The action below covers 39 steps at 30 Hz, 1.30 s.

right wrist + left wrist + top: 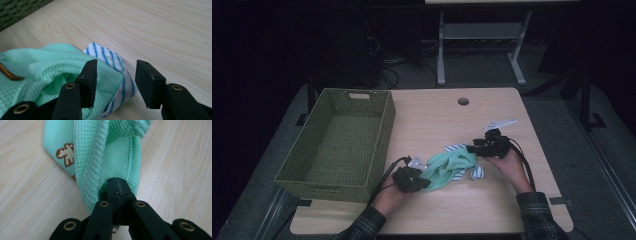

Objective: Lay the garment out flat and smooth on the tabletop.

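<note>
Left gripper view: cloth [100, 157] between tongs [117, 185]

Dim, dark-edged overhead; bright, sharp close-ups.

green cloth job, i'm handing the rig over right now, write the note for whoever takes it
Left gripper: shut on one end of the green cloth.
Right gripper: open, jaws around the cloth's other end and a striped cloth under it.
Both cloths lie on the table, right of the basket, which holds nothing.
Done: left grip. Left, likely: close the right gripper, then move the cloth, perhaps to the basket.
</note>
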### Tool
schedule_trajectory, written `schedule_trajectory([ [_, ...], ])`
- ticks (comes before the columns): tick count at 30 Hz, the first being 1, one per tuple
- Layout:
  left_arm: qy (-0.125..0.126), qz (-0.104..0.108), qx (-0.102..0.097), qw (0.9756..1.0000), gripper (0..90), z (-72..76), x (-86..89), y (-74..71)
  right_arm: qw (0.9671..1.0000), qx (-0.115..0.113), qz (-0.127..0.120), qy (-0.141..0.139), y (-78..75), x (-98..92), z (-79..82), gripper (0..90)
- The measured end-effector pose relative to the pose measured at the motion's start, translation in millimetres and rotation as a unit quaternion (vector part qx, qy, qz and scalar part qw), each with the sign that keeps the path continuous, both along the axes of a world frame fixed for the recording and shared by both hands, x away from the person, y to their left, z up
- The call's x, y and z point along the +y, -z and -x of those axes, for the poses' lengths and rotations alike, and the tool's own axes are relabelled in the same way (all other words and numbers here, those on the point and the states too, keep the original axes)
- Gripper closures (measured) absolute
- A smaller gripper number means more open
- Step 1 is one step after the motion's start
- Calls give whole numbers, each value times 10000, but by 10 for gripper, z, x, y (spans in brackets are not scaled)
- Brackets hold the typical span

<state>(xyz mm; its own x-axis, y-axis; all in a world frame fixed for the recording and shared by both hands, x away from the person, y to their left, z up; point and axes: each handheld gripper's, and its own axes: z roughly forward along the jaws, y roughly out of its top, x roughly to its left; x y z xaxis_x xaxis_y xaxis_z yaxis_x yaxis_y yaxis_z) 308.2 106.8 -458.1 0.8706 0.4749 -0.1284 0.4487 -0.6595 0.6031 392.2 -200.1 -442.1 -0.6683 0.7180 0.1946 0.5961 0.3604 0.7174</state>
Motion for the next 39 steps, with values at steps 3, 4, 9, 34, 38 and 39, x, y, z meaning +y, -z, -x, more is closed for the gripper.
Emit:
schedule_trajectory([
  [3,-3,8,11,10000,896,-1,1,1,9997,143,181,-55,71,77,-28,557],
  [4,-6,13,10,10000,896,-1,1,2,9995,175,247,-82,97,93,-36,564],
  [9,-11,39,10,10000,895,-2,-3,5,9989,244,356,-156,190,128,-55,684],
  [34,-21,77,30,10000,896,2,-3,5,9952,-320,807,458,-29,-29,-346,861],
  [38,15,47,21,10000,896,-3,4,3,9946,-202,901,473,81,-23,-390,843],
  [39,39,14,19,10000,896,-6,8,0,9954,-143,836,445,87,-17,-381,808],
])
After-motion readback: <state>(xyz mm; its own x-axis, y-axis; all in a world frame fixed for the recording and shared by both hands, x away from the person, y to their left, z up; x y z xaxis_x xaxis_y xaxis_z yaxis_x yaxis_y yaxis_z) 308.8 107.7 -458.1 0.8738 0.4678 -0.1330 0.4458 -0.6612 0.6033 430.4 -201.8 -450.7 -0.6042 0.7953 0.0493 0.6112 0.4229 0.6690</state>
